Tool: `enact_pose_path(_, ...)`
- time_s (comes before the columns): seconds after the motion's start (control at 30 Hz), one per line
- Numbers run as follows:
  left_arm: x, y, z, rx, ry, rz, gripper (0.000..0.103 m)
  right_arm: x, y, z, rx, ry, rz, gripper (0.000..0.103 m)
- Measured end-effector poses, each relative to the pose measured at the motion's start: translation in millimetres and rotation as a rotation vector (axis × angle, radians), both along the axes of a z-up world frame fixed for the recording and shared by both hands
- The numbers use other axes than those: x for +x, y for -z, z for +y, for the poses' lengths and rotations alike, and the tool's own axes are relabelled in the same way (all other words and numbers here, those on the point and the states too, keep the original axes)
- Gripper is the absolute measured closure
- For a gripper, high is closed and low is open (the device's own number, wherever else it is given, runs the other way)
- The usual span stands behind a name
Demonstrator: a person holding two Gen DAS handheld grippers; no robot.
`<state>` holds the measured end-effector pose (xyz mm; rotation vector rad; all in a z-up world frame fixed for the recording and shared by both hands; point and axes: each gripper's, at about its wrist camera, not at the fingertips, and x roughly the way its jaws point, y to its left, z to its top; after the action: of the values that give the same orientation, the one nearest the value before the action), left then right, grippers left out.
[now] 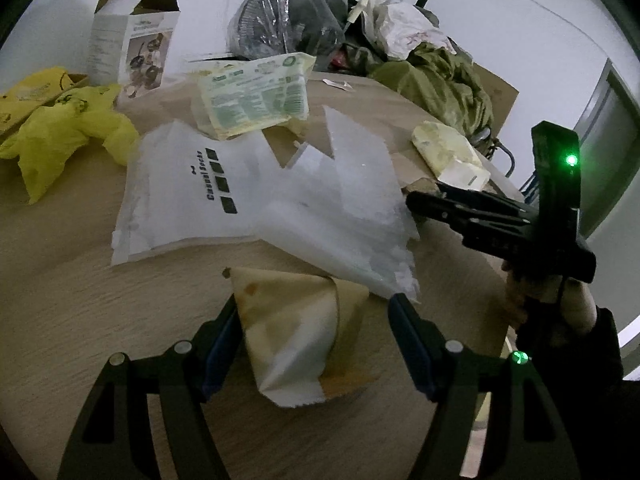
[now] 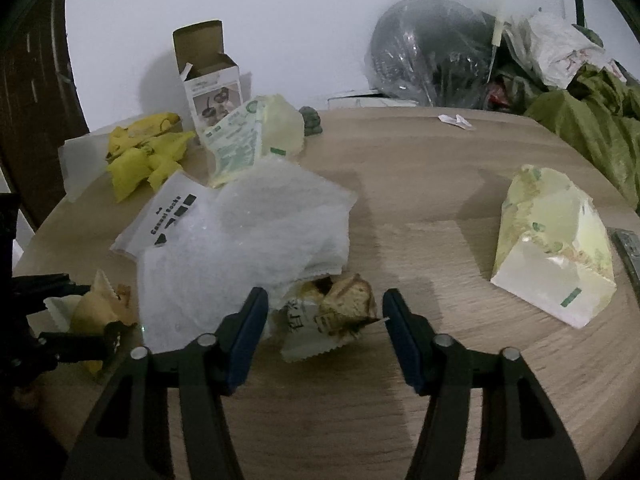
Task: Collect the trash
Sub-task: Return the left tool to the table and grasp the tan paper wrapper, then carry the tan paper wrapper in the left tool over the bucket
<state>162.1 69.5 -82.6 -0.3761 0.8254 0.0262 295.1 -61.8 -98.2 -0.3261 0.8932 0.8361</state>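
Left claw (image 1: 312, 344) angled down, jaws spread, right claw (image 2: 324, 332) angled down, jaws parted

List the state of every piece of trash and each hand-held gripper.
Left hand-held gripper: open, straddling stained paper bag.
Right hand-held gripper: open around crumpled snack wrapper.
Cardboard box: upright, flaps open.
Yellow bag: crumpled.
Socks pouch: lying flat.

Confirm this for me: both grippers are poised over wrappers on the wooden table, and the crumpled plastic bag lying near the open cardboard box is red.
One detail is wrong: the crumpled plastic bag by the open cardboard box is yellow, not red, as the right wrist view shows. The rest stands: the left gripper and right gripper each straddle a wrapper on the wooden table.
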Motion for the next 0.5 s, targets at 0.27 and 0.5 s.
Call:
enact_pose_path(0.27,-1,1,-7,0.034,-0.002,0.004,0.058,-5,-1,-2,0.013,-0.004,-0.011,0.068)
enact_pose_path(0.5,-6,-4,-8,0.045,-0.009,-0.027,0.061,-13,-5,-13,0.018,0.009,-0.029,0.068)
